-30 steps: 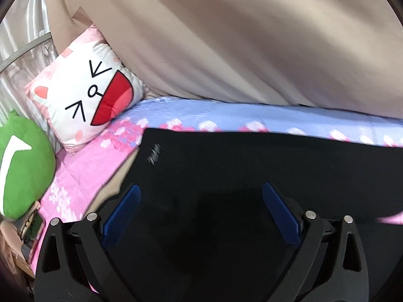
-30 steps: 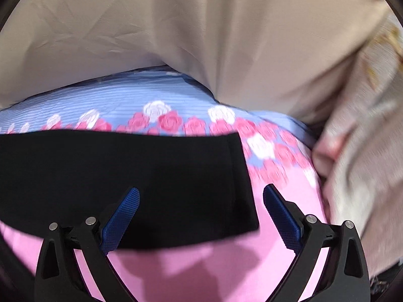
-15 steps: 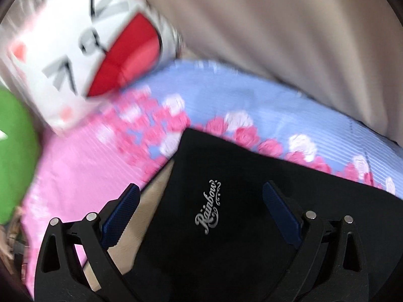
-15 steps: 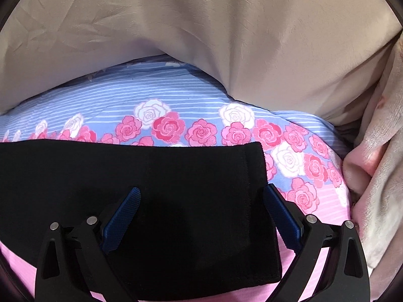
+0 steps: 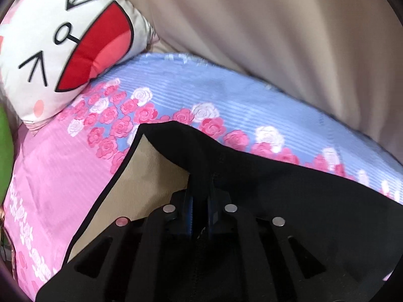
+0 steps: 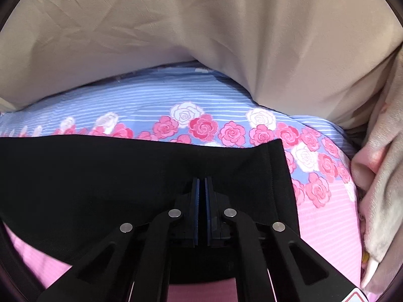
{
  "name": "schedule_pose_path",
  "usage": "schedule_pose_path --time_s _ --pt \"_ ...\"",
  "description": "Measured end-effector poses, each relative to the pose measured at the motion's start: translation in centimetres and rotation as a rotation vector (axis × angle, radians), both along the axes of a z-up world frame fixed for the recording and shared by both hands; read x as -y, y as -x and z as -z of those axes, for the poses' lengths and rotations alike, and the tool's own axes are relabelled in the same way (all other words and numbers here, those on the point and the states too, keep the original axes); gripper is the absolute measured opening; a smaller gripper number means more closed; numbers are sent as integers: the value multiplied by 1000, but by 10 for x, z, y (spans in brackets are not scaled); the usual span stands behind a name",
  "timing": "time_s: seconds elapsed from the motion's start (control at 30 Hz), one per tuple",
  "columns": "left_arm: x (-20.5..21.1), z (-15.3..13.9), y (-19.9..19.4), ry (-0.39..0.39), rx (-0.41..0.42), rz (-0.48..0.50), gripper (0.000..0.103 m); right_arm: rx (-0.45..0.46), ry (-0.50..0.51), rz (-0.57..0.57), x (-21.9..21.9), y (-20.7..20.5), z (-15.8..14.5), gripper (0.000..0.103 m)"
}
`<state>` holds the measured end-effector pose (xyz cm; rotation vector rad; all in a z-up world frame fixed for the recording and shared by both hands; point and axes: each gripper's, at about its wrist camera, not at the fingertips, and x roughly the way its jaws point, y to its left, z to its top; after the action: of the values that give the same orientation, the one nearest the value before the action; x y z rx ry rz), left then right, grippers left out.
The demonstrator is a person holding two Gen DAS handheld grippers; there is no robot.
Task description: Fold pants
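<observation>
I am observing the left hand-held gripper (image 5: 200, 206) pinching the black pants (image 5: 289, 196), exposing tan lining; the right hand-held gripper (image 6: 201, 193) is clamping the hem on the rose-print bedsheet (image 6: 156, 100).

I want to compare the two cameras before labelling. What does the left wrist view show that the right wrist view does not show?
Only the left wrist view shows the cat-face cushion, a green cushion edge and the pants' tan inner lining, exposed where the left gripper lifts the fabric. Only the right wrist view shows the hemmed end of the pants, the bunched beige blanket and the right gripper. Both show the black pants, the rose-print bedsheet and the beige cover, with each gripper shut on the pants.
</observation>
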<state>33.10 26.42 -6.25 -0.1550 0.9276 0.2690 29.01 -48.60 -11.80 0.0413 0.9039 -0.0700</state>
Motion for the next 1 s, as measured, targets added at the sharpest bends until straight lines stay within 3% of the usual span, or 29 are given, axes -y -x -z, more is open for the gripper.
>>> schedule_pose_path --time_s 0.2,0.3,0.4,0.5,0.67,0.73,0.8,0.9,1.0 --pt "2 -61 67 16 144 66 6 114 -11 -9 1 50 -52 0" --pt "2 -89 116 12 202 119 6 205 0 -6 4 88 -87 0" --pt "-2 -99 168 -15 232 157 6 264 -5 2 9 145 -109 0" --pt "-8 -85 217 0 203 177 6 253 -7 18 13 190 -105 0" --pt "-12 -21 275 61 68 200 12 179 -36 29 -1 256 -71 0" --pt "-16 -4 289 82 69 173 14 147 -48 21 -14 266 -55 0" --pt "-24 -9 305 167 136 116 21 127 -74 8 -25 273 -45 1" --pt "-44 -23 314 329 226 44 63 107 -114 -37 -52 270 -38 2" --pt "-58 -19 313 494 219 1 65 120 -142 -78 -78 261 -41 3"
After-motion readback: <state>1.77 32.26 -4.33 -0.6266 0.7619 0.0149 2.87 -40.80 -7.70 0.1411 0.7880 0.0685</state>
